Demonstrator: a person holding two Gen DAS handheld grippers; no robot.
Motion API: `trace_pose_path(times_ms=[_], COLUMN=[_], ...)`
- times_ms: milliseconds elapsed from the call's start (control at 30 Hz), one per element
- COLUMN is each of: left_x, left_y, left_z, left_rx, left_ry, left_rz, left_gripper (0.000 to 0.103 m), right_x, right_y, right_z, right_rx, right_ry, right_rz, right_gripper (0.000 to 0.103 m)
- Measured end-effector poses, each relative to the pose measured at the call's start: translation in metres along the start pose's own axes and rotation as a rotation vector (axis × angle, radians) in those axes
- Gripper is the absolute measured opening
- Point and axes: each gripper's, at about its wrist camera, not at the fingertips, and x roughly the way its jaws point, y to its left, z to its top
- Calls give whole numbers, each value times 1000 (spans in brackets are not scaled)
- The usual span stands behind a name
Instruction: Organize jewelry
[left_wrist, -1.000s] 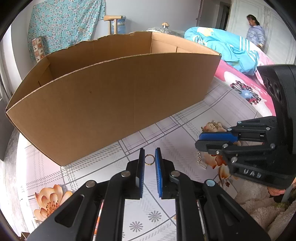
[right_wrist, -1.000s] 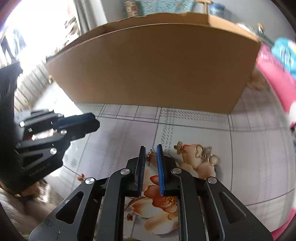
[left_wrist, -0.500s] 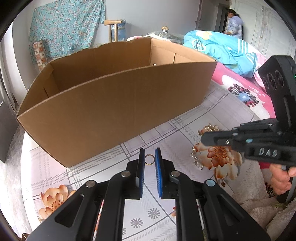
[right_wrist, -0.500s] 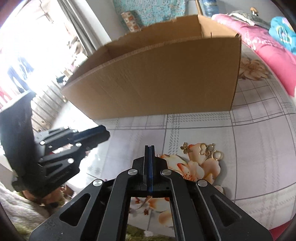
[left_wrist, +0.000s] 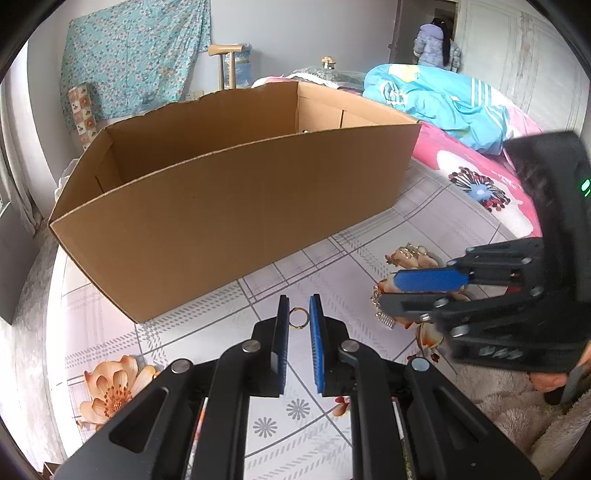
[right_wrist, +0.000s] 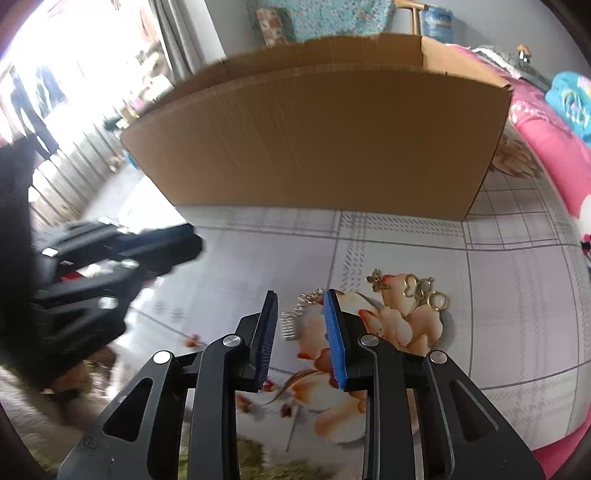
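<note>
Gold ring (left_wrist: 298, 317) held between the blue pads of the left gripper (left_wrist: 298, 314), pinched at the fingertips and carried just off the tabletop (left_wrist: 369, 280), near the front wall of the cardboard box (left_wrist: 236, 206). Silver comb-like chain piece (right_wrist: 291, 325) lying flat on the printed flower, straddled by the released right gripper (right_wrist: 301, 310), jaws wide apart on either side of it. Small gold cluster (right_wrist: 424, 291) of butterfly charm and rings resting further right on the same flower, apart from the chain piece, toward the box's right front corner.

Step in hand, by the look of it: gathering loose pieces for the box, ring already secured on the left, chain piece lined up on the right. Next move likely calling for a low, level descent and a close on the chain's thicker comb end, thin links being easy to miss or drag.

Against half a second ago: right gripper then fully clamped shut and higher above the flower, now spread open and lower over the chain piece. Left gripper's hold on the ring unchanged
</note>
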Motion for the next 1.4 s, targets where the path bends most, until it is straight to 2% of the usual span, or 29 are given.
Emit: trace_pose_path(times_ms=[133, 200, 300, 400, 500, 633, 900, 1033, 1167, 1300, 1400], left_x=[0, 1, 2, 1, -2, -6, -25, -48, -77, -88, -80], left_y=[3, 4, 6, 5, 4, 3, 0, 1, 4, 11, 21], left_z=[0, 0, 0, 1, 0, 1, 7, 21, 51, 84, 107], left_rx=[-5, -9, -15, -19, -18, -18, -3, 9, 17, 30, 20], left_ry=[0, 0, -1, -6, -13, -21, -57, -107, -178, -224, -227], left_rz=[2, 1, 2, 2, 4, 6, -6, -31, -105, -122, -122], left_gripper=[11, 11, 11, 11, 11, 11, 11, 11, 11, 11, 11], right_x=[13, 16, 15, 11, -1, -24, -63, -71, -90, -87, -80], right_y=[11, 13, 6, -20, -38, -50, -57, -38, -37, -40, -43], right_z=[3, 5, 7, 6, 4, 2, 14, 35, 60, 85, 104], right_rx=[-47, -85, -31, 118, 200, 243, 254, 211, 148, 119, 103], right_ry=[-6, -8, -5, 0, -22, -58, -163, -236, -320, -371, -382], right_rz=[-85, -130, -77, 58, 137, 186, 238, 251, 276, 323, 350], right_gripper=[25, 3, 0, 0, 0, 0, 0, 0, 0, 0, 0])
